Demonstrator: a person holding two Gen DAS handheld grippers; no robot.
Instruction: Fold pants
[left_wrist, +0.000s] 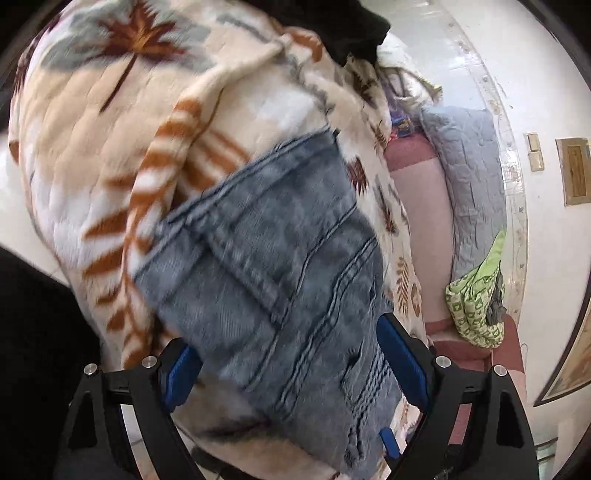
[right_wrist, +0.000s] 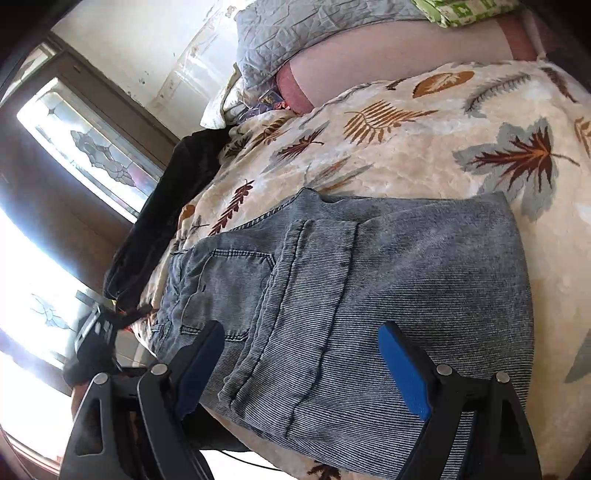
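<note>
The folded jeans (right_wrist: 351, 295) are lying on the leaf-print blanket (right_wrist: 424, 147), and both the left gripper (left_wrist: 291, 362) and right gripper (right_wrist: 303, 354) are hovering over them, jaws spread wide, gripping nothing.

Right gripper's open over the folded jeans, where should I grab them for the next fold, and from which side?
Probably the near edge of the jeans, by the stacked hems just ahead of the right gripper. Come in low from the bed's near side, one finger under and one over; the layers lie flat on the leaf-print blanket, and that edge is free.
</note>
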